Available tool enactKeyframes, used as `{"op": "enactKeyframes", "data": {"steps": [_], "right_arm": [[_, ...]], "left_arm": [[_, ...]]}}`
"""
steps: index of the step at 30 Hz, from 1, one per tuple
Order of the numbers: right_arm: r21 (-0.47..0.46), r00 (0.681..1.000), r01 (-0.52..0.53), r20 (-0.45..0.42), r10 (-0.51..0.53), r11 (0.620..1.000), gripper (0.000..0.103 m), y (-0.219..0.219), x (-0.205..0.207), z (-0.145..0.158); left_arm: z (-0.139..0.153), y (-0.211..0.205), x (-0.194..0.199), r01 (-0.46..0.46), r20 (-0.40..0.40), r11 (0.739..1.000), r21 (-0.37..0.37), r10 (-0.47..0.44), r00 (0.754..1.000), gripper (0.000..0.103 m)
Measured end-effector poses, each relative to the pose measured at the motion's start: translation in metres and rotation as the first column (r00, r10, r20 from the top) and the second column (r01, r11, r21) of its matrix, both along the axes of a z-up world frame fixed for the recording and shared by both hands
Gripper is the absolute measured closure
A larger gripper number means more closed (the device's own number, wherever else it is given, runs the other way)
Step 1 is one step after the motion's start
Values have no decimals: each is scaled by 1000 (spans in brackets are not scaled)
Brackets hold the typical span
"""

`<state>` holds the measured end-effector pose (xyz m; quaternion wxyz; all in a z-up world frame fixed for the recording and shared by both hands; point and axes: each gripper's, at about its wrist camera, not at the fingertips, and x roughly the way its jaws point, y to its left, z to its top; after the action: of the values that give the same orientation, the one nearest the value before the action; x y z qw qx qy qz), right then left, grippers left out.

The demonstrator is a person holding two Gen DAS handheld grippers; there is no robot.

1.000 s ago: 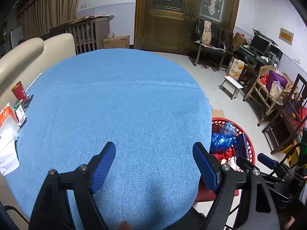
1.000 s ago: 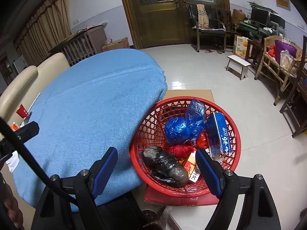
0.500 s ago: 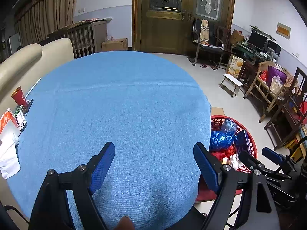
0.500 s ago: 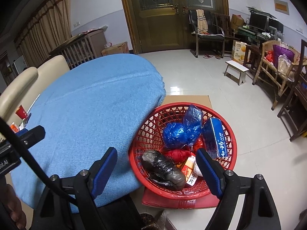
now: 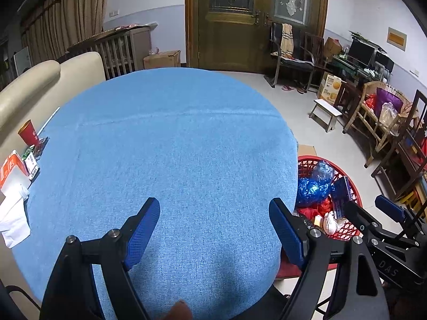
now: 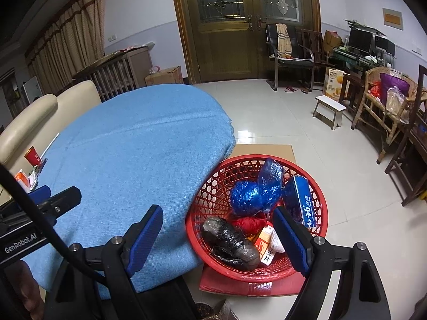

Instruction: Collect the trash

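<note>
Beside the tabletop [image 5: 173, 146], basket [image 6: 317, 194] holds bagged trash; cup [image 5: 28, 132] and wrappers [image 5: 16, 165] remain; both my hand-held grippers, left [image 5: 214, 230] and right [image 6: 218, 236], gape wide, empty.

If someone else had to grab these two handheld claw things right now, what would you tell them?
Left gripper: open, empty, above the blue cloth-covered round table.
Right gripper: open, empty, over the near rim of the red plastic lattice basket standing on the floor beside the table.
Done: the basket already holds a blue plastic bag, a black plastic bag, a blue carton and smaller wrappers.
Left: at the table's far left edge sit a red paper cup, an orange-and-white box and white crumpled tissue. If those count as trash, collect them next.
</note>
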<state>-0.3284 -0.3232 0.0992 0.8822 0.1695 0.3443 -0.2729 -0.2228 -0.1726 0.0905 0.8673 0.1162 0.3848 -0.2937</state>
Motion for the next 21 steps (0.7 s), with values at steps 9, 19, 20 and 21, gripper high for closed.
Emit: {"op": "enactKeyframes", "data": {"steps": [9, 19, 20, 21], "right_arm": [[-4, 1000, 1, 0, -1, 1000, 17, 0, -1, 0], [-6, 1000, 2, -6, -2, 1000, 17, 0, -2, -1], [-6, 1000, 2, -6, -2, 1000, 17, 1, -1, -1], [-6, 1000, 2, -7, -2, 1000, 17, 1, -1, -1]], "left_arm": [[1, 0, -2, -3, 8, 1000, 6, 3, 1000, 19], [-1, 1, 0, -16, 3, 1000, 15, 16, 1000, 19], [-1, 1, 0, -16, 4, 1000, 15, 16, 1000, 19], [-1, 0, -1, -15, 6, 1000, 16, 15, 1000, 19]]}}
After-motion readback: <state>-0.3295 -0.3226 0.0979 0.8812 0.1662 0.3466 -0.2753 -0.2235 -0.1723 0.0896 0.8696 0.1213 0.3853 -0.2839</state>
